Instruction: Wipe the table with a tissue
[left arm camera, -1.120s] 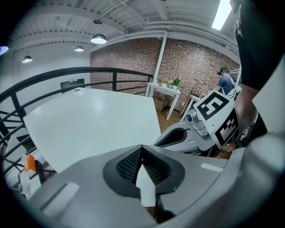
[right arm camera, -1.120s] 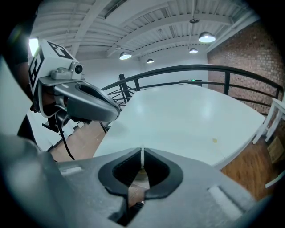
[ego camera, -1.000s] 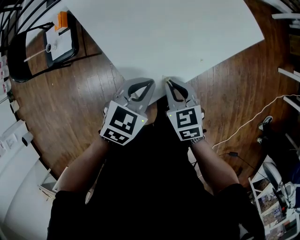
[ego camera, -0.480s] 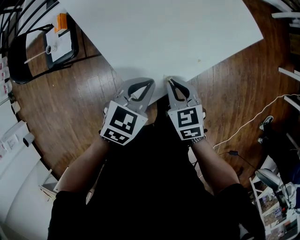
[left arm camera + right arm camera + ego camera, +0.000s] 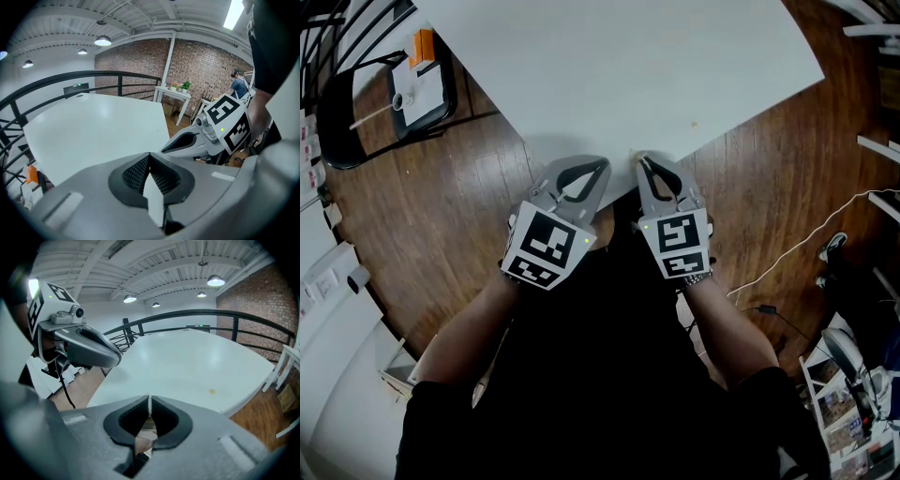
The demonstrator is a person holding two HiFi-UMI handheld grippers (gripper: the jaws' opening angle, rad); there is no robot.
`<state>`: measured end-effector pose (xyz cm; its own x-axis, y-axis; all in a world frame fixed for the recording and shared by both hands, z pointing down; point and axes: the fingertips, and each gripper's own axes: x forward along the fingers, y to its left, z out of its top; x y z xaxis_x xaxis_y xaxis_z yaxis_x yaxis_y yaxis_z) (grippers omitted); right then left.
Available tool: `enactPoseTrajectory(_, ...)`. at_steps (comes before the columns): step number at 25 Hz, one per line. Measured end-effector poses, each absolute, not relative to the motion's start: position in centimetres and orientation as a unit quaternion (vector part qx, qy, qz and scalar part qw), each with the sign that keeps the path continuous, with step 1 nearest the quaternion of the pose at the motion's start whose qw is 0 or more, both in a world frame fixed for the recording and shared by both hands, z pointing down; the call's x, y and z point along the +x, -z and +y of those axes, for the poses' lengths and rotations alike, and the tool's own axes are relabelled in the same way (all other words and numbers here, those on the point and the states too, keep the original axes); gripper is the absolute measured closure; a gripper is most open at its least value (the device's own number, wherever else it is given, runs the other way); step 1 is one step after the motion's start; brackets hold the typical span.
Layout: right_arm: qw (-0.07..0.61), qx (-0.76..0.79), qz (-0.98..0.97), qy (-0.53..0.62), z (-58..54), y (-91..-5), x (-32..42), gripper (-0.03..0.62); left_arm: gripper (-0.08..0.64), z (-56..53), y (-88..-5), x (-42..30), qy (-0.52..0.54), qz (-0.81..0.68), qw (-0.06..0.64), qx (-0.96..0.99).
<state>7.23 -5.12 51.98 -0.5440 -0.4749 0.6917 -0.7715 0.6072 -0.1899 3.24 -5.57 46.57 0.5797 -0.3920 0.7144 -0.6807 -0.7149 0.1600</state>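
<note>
Black chair [image 5: 336, 117] beside white table [image 5: 619, 66]

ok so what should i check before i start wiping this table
1. Tissue in hand: cannot tell. The left gripper is shut on a white strip, possibly the tissue.
2. Right gripper free: ok, shut with nothing clearly held.
3. Target found: ok, a small yellowish spot lies near the table edge.
4. Grippers placed over the surface: not ok, both sit at the table's near edge.
5. Strip touching the table: cannot tell.
</note>
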Motion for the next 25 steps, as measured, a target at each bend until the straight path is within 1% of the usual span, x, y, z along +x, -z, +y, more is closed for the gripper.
enactPoseTrajectory(15,0.297,0.378,-0.840,-0.253,-5.9,-51.9,8.3,0.584,0.548,-6.4,-46.6,4.4,-0.338,-0.306,0.212,0.865)
enactPoseTrajectory(25,0.292,0.403,-0.831,-0.248,-7.2,-51.3,10.6,0.584,0.548,-7.1,-46.5,5.3,-0.335,-0.302,0.208,0.868)
